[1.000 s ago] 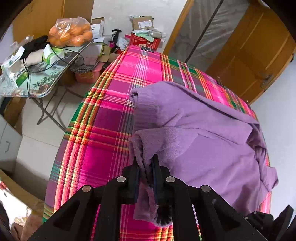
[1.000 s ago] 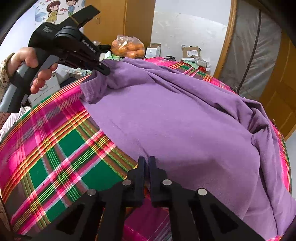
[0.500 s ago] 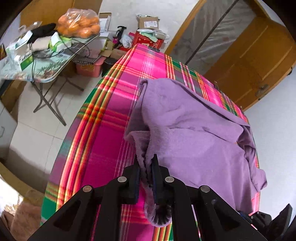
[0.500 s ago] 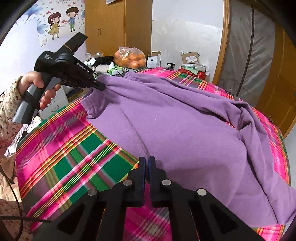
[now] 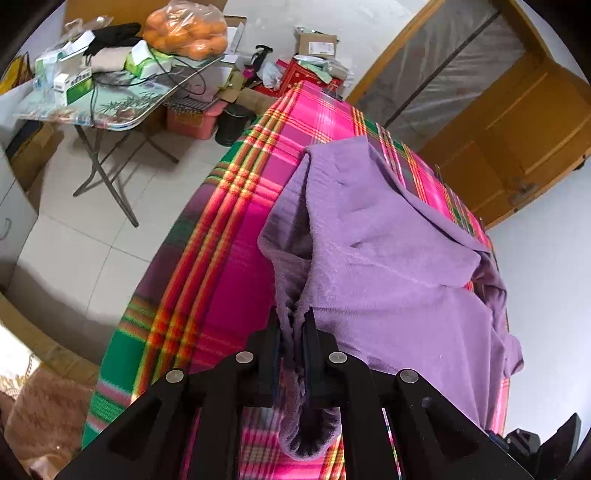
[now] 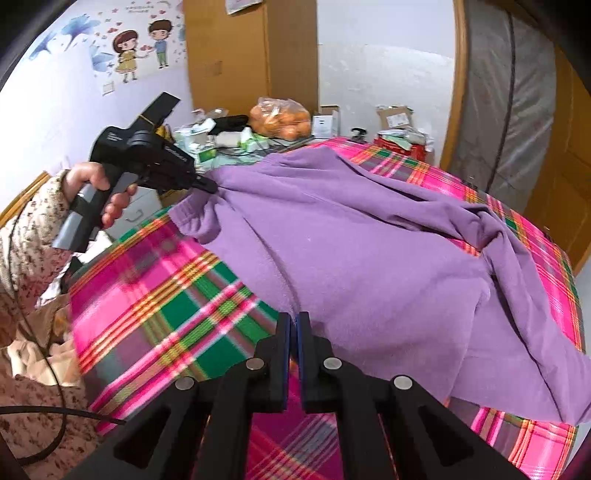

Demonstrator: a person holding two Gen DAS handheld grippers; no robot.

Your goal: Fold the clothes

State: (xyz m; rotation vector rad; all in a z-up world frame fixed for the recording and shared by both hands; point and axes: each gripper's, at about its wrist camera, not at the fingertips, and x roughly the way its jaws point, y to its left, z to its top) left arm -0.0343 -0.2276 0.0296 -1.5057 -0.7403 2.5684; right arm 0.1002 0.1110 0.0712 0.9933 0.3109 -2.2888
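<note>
Clearly both grippers grip cloth: the left gripper (image 5: 292,326) has its fingers (image 5: 309,332) pinched narrow on a bunched edge of the purple garment (image 5: 388,266), with a fuzzy cuff-like end hanging below them. The right gripper (image 6: 293,332) has its fingers (image 6: 283,339) drawn almost together on the near hem, though the cloth between them is thin and barely shows, so that hold is a judgement. From the right view, the left gripper (image 6: 207,186) is lifted above the counter (image 6: 166,306), held in the person's hand (image 6: 99,192), and it raises one corner so the fabric hangs in a slack ridge between the two grips.

Outward from there, the garment lies spread over the plaid cloth on the counter, one part trailing off toward the far right edge, with a crumpled bunch near that side. No neat crease or stacked layer shows yet. The folding looks to be at an early stage: the piece is gripped at two points and partly lifted, but it has not been laid flat or doubled over, and every fold seems yet to be made.

Beyond the counter stands a folding table (image 5: 122,114) cluttered with boxes and a bag of oranges (image 5: 186,31)
</note>
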